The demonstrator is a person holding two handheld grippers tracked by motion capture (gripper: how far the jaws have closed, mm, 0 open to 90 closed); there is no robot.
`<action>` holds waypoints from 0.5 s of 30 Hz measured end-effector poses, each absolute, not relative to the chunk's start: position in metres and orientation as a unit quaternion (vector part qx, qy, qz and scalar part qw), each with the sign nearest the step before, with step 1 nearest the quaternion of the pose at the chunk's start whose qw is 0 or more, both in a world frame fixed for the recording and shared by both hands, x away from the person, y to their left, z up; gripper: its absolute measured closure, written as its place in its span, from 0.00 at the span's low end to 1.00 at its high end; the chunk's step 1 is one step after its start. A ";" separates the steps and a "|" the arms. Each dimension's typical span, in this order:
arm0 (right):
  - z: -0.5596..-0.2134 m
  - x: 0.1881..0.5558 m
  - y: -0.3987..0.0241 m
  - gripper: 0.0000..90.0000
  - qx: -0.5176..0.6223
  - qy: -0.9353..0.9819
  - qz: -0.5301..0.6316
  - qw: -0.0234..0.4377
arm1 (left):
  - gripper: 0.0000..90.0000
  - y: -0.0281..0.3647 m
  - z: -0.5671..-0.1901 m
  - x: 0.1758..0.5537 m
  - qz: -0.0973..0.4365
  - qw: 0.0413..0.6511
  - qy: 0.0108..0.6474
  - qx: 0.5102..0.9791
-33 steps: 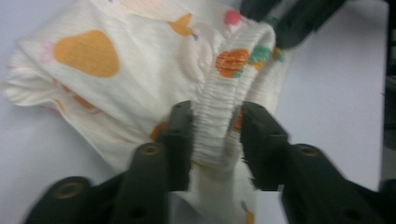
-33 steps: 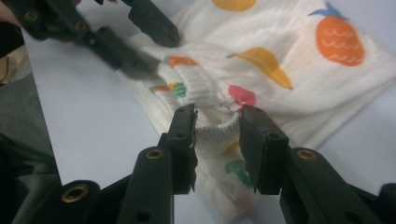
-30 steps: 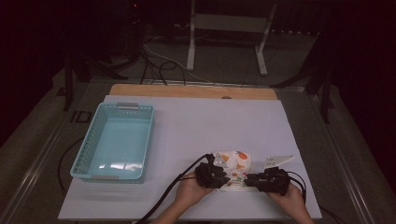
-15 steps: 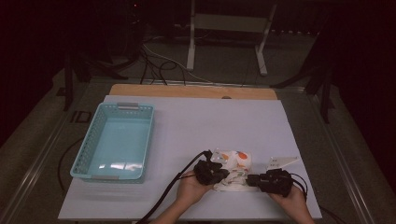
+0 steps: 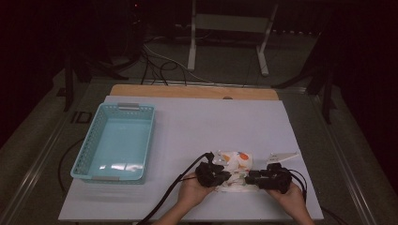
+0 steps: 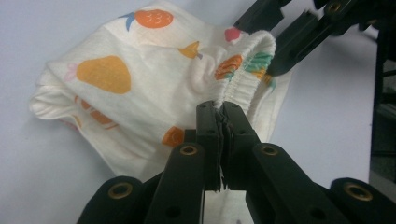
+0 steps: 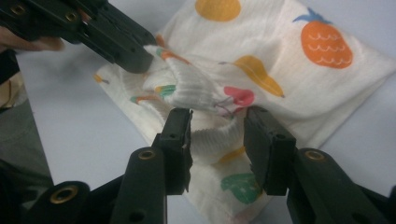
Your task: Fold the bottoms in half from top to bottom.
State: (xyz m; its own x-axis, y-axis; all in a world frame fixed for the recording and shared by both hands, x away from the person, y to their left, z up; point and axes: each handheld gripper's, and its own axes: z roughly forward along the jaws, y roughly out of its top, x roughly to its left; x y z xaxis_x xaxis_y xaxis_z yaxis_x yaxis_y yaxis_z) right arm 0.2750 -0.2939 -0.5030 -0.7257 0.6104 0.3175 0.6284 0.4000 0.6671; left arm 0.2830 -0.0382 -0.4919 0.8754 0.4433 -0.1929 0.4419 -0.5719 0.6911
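A cream cloth [image 5: 237, 161] printed with fruit lies bunched near the table's front edge. My left gripper [image 5: 227, 176] comes in from the left and is shut on it. In the left gripper view the gripper [image 6: 220, 109] pinches the gathered elastic hem of the cloth [image 6: 116, 84]. My right gripper [image 5: 249, 177] faces it from the right. Its jaws have just been opening. In the right gripper view the gripper [image 7: 217, 123] stands open, with a ribbed fold of the cloth [image 7: 289, 60] between its jaws.
A teal plastic basket [image 5: 117, 107] stands at the table's left with nothing in it. The white table top [image 5: 211, 122] stretches bare behind the cloth. A pale three-cornered plate [image 5: 281, 155] sits just beyond the right hand. Cables and metal stand legs are on the floor behind.
Both hands keep their places at the cloth's near edge. The left gripper drifted slightly left and back. The cloth barely shifts.
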 end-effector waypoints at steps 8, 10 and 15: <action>-0.508 0.269 -0.287 0.95 -0.319 -0.867 -0.383 -0.012 | 0.98 -0.036 -0.488 0.286 -0.007 0.407 0.265 0.874; -0.508 0.268 -0.287 0.95 -0.315 -0.867 -0.387 -0.013 | 0.97 -0.034 -0.487 0.287 -0.008 0.412 0.269 0.871; -0.503 0.259 -0.291 0.95 -0.283 -0.871 -0.401 -0.030 | 0.97 -0.033 -0.485 0.287 -0.014 0.419 0.274 0.866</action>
State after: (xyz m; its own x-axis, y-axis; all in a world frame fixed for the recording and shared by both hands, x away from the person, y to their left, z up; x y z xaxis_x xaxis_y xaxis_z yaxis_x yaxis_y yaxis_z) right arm 0.2587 -0.2914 -0.5033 -0.8382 0.5167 0.1742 0.4686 0.5190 0.7149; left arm 0.2874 -0.0334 -0.4852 0.8493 0.4626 -0.2542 0.4865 -0.4995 0.7168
